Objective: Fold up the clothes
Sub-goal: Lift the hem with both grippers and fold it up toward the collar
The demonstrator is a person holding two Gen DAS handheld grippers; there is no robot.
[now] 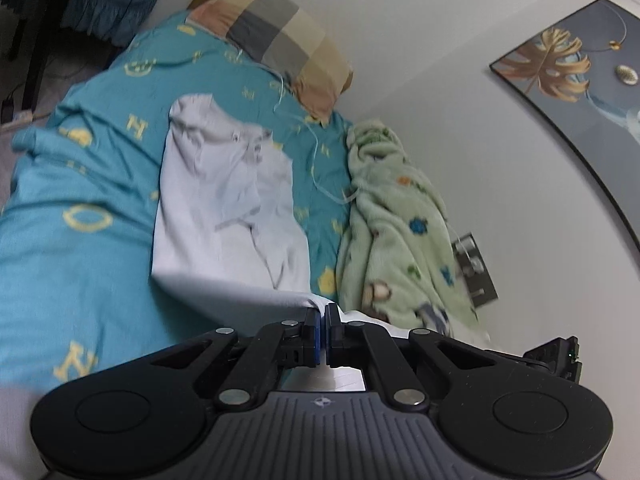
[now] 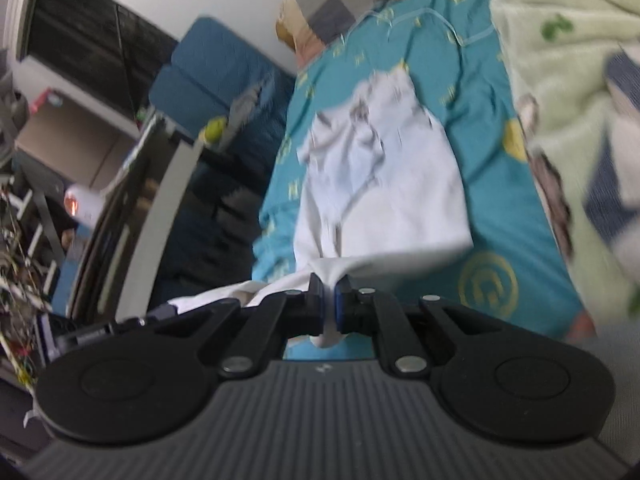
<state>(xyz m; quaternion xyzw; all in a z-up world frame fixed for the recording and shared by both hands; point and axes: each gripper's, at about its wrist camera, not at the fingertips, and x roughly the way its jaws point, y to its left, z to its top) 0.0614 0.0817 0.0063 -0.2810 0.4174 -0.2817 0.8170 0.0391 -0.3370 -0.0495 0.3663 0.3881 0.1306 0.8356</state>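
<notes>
A white shirt (image 1: 224, 200) lies spread on the teal bed sheet (image 1: 72, 240), collar end far from me. My left gripper (image 1: 323, 312) is shut on the shirt's near hem and lifts it off the bed. In the right wrist view the same white shirt (image 2: 376, 184) stretches away from me. My right gripper (image 2: 329, 286) is shut on a bunched corner of its near edge, held above the sheet (image 2: 500, 240). The cloth hangs taut between the two grippers.
A checked pillow (image 1: 276, 36) lies at the head of the bed. A green fleece blanket (image 1: 400, 224) is heaped along the wall side and also shows in the right wrist view (image 2: 560, 80). A framed picture (image 1: 580, 92) hangs on the wall. A blue chair (image 2: 216, 72) and cluttered furniture stand beside the bed.
</notes>
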